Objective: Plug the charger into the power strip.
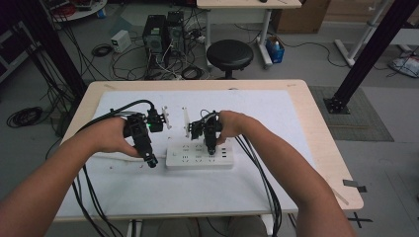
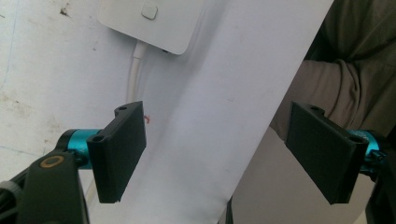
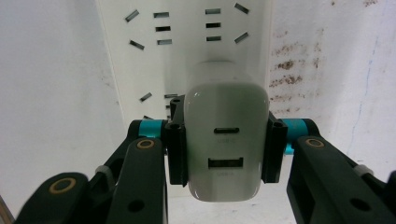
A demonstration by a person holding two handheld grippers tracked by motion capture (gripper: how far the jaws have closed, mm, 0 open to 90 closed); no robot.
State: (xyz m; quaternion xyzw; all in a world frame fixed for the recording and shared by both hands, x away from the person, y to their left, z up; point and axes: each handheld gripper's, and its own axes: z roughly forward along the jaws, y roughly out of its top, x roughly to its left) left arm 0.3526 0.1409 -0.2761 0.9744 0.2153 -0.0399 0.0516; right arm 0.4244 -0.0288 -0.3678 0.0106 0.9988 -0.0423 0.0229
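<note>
A white power strip point(image 1: 197, 157) lies on the white mat, its sockets point(image 3: 161, 29) facing up. My right gripper point(image 1: 211, 145) stands over the strip's right part. In the right gripper view it point(image 3: 225, 116) is shut on a white USB charger point(image 3: 226, 154), one black jaw on each side. The charger is right at the strip's face; I cannot tell whether its prongs are in a socket. My left gripper point(image 1: 150, 160) sits by the strip's left end. Its jaws point(image 2: 224, 149) are wide open and hold nothing, with the strip's switch end point(image 2: 154, 23) and its cable point(image 2: 134, 74) beyond them.
The white mat point(image 1: 276, 113) covers most of the wooden table point(image 1: 321, 133). Black cables trail from both grippers over the near edge. A black stool point(image 1: 230, 53) and computer towers point(image 1: 163, 32) stand on the floor behind the table. The person's clothing point(image 2: 355, 60) is near the left gripper.
</note>
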